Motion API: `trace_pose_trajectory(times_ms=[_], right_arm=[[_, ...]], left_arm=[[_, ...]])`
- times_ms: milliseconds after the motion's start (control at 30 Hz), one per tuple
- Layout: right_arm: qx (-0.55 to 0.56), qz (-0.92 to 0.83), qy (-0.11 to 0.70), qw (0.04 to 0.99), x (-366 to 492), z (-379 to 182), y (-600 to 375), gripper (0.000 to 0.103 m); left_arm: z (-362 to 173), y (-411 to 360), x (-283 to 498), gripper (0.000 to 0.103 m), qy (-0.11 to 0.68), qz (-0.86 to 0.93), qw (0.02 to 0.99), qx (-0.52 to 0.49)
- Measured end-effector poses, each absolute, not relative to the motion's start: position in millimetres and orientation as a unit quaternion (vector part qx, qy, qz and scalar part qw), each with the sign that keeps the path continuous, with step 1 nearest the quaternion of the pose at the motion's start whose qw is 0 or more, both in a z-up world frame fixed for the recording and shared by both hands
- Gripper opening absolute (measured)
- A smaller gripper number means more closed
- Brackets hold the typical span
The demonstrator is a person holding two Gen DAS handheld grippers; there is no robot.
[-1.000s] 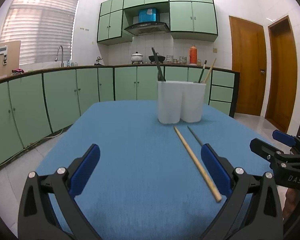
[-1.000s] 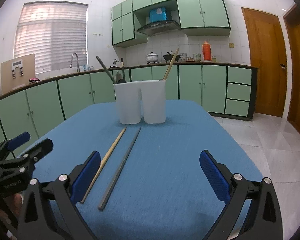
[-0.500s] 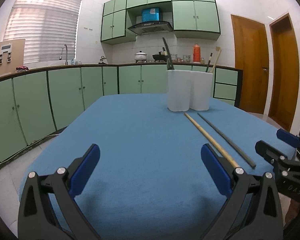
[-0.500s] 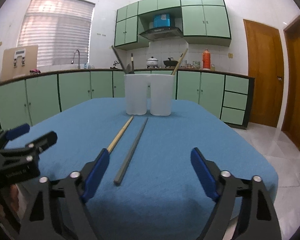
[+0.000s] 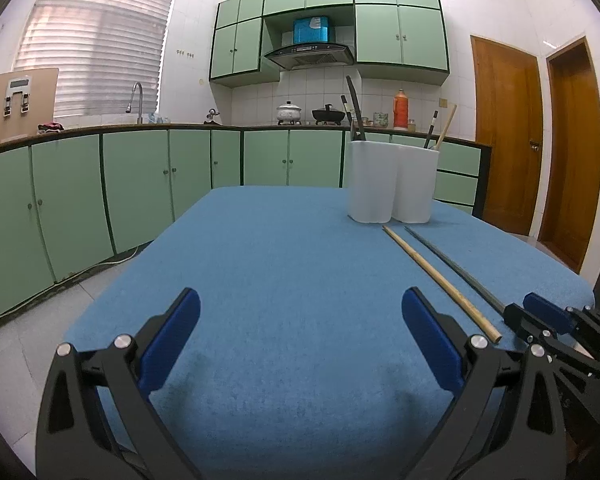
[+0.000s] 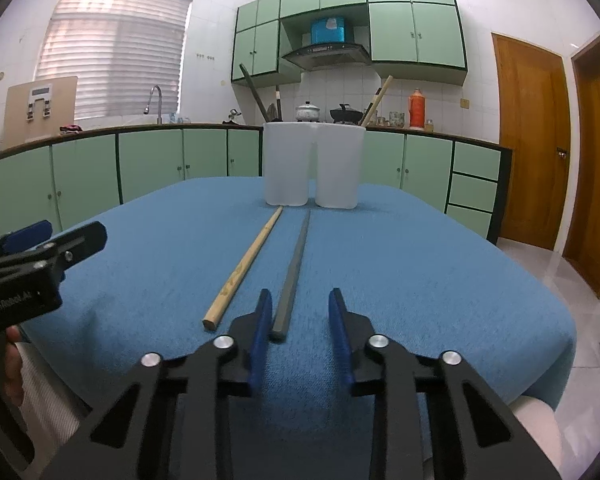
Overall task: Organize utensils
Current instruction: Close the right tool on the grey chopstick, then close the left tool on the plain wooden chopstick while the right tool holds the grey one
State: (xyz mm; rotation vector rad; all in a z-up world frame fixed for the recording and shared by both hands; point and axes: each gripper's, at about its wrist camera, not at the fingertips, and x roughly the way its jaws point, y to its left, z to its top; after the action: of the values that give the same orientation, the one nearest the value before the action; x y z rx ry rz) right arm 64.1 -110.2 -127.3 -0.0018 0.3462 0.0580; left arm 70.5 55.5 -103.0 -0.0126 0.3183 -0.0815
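Two chopsticks lay mid-frame on our blue tablecloth (image 6: pixel 420 264) — a wooden chopstick (image 6: pixel 246 264) beside a grey chopstick (image 6: pixel 294 264). Our right gripper (image 6: pixel 298 320) was partly apart around the grey end; our left gripper (image 5: pixel 300 334) gaped wide. Upper centre: white utensil holder (image 6: pixel 312 164), green cabinets (image 6: pixel 152 160).

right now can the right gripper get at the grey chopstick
Probably yes. The right gripper is open, its fingers straddling the near end of the grey chopstick; the wooden chopstick lies apart to the left, nothing between.
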Motion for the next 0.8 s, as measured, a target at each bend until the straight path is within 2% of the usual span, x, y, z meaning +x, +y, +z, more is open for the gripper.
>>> trace_pose_trajectory(times_ms=[300,800], right_arm=[[-0.002,0.037,0.165,0.986,58.4,-131.4,-105.9,0.009],[0.003,0.006,0.153,0.988,49.1,-128.1,-132.7,0.008]], left_arm=[[-104.4,51.8,66.5,0.098,0.158,-0.047,0.986,-0.003],[-101.4,32.0,59.2,0.098,0.166,-0.065,0.984,-0.005]])
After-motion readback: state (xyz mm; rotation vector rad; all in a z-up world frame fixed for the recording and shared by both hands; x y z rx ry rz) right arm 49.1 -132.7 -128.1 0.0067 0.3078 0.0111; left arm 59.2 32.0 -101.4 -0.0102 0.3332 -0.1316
